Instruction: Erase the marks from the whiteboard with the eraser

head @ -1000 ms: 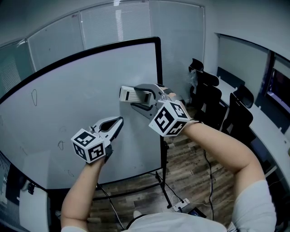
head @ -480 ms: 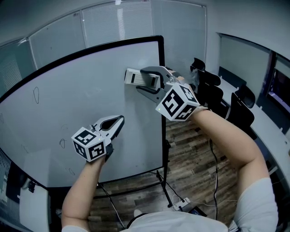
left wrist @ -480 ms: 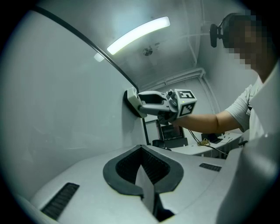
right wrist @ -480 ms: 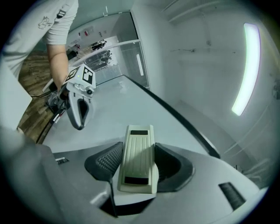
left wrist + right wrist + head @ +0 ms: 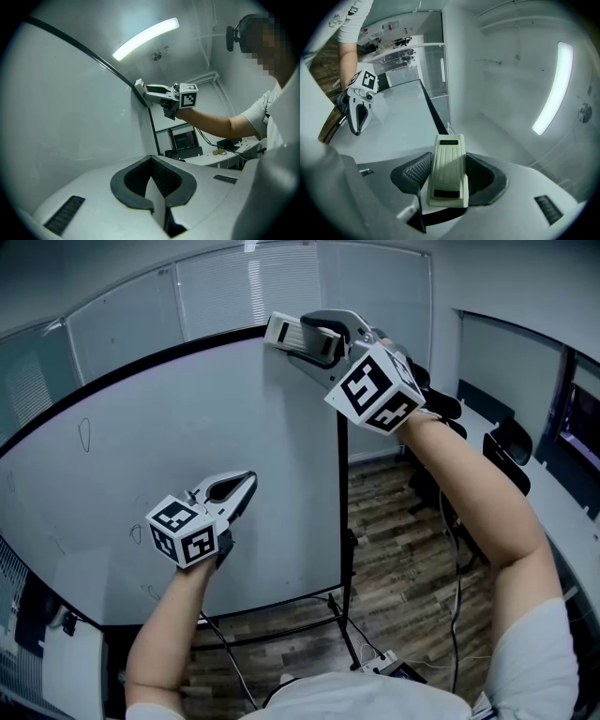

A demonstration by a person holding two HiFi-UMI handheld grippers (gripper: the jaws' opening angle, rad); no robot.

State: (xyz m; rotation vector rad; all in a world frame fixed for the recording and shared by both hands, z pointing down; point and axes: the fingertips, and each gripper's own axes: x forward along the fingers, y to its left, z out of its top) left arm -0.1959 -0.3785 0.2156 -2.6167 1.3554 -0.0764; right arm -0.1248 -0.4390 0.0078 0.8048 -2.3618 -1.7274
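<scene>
The whiteboard (image 5: 187,456) stands upright in a black frame. My right gripper (image 5: 302,336) is shut on the cream eraser (image 5: 286,332), which it presses against the board's top right corner. In the right gripper view the eraser (image 5: 449,171) sits lengthwise between the jaws. A thin loop mark (image 5: 84,435) is at the board's upper left, and a small mark (image 5: 136,532) is lower down beside my left gripper. My left gripper (image 5: 239,488) is shut and holds nothing, low in front of the board's middle. In the left gripper view the right gripper (image 5: 157,93) shows at the board's edge.
The board's stand (image 5: 342,615) reaches down to a wood floor, where cables and a power strip (image 5: 384,667) lie. Black office chairs (image 5: 502,442) line a desk at the right. A glass partition (image 5: 253,287) stands behind the board.
My right gripper has carried the eraser up along the board's right side, from mid-height to the top right corner. The left gripper has hardly moved.
</scene>
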